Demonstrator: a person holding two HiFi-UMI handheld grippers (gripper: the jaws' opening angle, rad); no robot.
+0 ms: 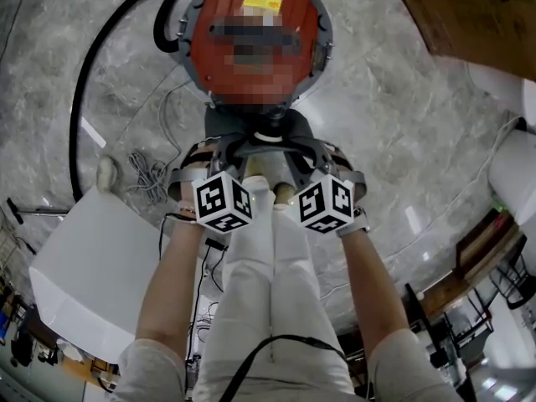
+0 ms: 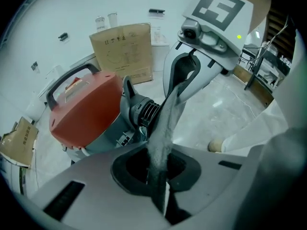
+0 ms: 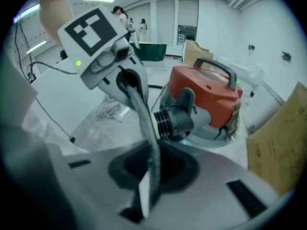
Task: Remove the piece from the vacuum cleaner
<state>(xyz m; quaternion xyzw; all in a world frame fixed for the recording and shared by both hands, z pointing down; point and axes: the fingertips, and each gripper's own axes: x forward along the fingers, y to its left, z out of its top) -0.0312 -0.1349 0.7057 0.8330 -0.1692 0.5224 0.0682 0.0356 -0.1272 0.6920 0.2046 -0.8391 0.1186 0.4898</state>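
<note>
L tongs (image 2: 157, 186) are being clamped tight on one end of a thin, flat, dark-grey curved strip (image 2: 165, 123), w/ nothing but that strip betw. the jaws. The strip is being held in an arc off the floor, just in front of the grey ribbed port (image 2: 147, 110) of a round red vacuum cleaner (image 2: 81, 109). Whether it's touching the port can't be told. Its other end is being gripped by the R tongs (image 3: 149, 186), jaws likewise pinched on it, so the piece is being spanned from one tool to the other. Both tools are being angled toward each other, marker cubes side by side above the person's white-trousered legs (image 1: 268, 291).

Head view, L to R:
- A white flat panel (image 1: 88, 266) is being shown lying on the grey marble-pattern floor (image 1: 402, 99), w/ a pale cable tangle (image 1: 147, 175) near it.
- A black hose (image 1: 77, 132) is being curved from the L side up to the vac.
- The vac is being shown at centre, just beyond the tongs, w/ a black carry handle (image 2: 72, 75) on top.

A brown cardboard box (image 2: 124, 51) is being shown behind the vac in the L gripper view.
</note>
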